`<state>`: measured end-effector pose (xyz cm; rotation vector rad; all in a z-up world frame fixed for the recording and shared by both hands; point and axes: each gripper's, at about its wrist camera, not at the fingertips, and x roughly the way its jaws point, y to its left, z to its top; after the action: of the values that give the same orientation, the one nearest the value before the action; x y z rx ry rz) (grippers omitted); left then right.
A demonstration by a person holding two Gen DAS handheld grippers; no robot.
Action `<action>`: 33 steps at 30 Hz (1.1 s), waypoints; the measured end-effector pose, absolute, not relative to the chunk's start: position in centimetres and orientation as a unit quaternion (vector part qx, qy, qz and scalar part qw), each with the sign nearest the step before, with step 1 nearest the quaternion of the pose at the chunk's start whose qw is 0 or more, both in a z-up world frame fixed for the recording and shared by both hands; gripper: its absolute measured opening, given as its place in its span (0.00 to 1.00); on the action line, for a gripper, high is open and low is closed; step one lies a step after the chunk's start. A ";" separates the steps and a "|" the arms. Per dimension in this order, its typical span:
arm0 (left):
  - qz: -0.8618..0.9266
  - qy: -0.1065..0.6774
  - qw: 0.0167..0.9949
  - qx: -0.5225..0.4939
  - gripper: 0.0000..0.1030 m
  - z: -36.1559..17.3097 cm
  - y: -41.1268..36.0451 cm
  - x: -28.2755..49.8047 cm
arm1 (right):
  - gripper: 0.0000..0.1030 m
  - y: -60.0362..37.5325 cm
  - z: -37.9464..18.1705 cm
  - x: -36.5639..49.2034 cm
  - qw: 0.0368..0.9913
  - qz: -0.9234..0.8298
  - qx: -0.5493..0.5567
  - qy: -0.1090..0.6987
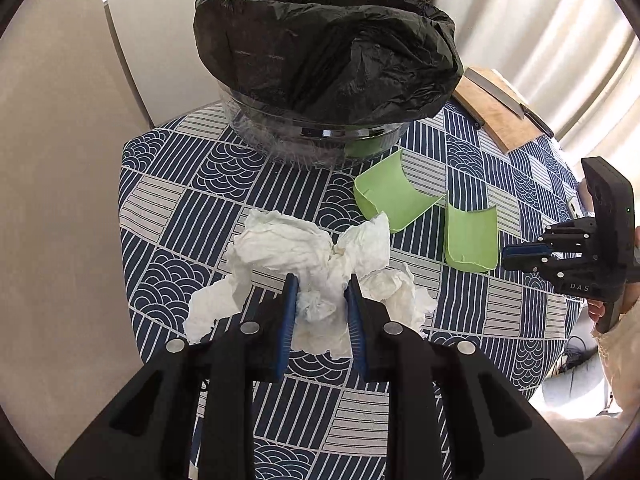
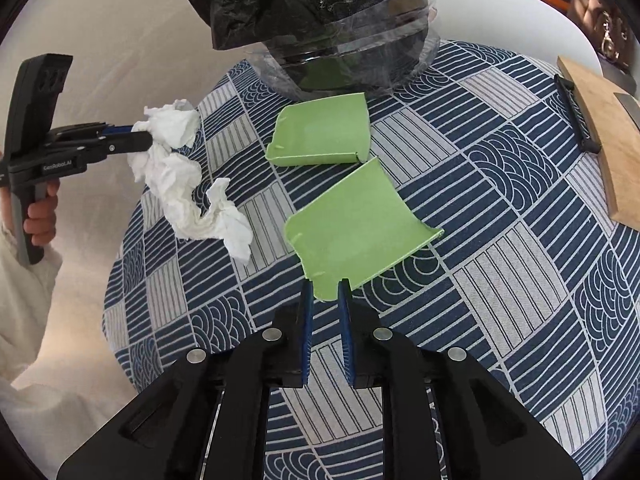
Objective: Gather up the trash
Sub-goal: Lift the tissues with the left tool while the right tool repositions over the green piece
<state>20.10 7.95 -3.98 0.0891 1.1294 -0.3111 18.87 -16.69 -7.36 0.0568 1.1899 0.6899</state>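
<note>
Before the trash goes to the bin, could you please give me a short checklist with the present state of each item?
1. Left claw shut on tissue: ok.
2. Tissue lifted off the table: ok, it hangs free.
3. Right claw shut on near green piece: ok.
4. Near piece clear of far green piece: cannot tell, corners look close.
5. Bin mouth open: cannot tell, the black bag hides it.
</note>
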 end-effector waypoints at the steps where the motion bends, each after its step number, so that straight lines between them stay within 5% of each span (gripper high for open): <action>1: -0.143 0.531 0.834 0.043 0.24 -3.7 8.0 19.9 | 0.13 -16.7 -7.3 18.9 0.772 0.319 0.023 0.549; 3: -0.138 0.529 0.836 0.043 0.24 -3.1 8.0 19.4 | 0.14 -16.6 -7.3 19.0 0.771 0.321 0.023 0.549; 7: -0.124 0.526 0.840 0.046 0.24 -2.3 8.1 18.7 | 0.36 -16.8 -7.3 19.0 0.773 0.322 0.024 0.546; 13: -0.108 0.522 0.845 0.045 0.24 -1.3 8.1 17.7 | 0.47 -16.8 -7.0 18.9 0.776 0.329 0.022 0.538; 33: -0.099 0.493 0.862 0.061 0.24 3.4 5.6 15.6 | 0.58 -8.2 -1.5 17.4 0.753 0.466 -0.020 0.464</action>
<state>15.56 5.64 3.39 0.1275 1.0332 -0.2070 17.35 -8.24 -1.47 -0.0428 1.0137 1.0178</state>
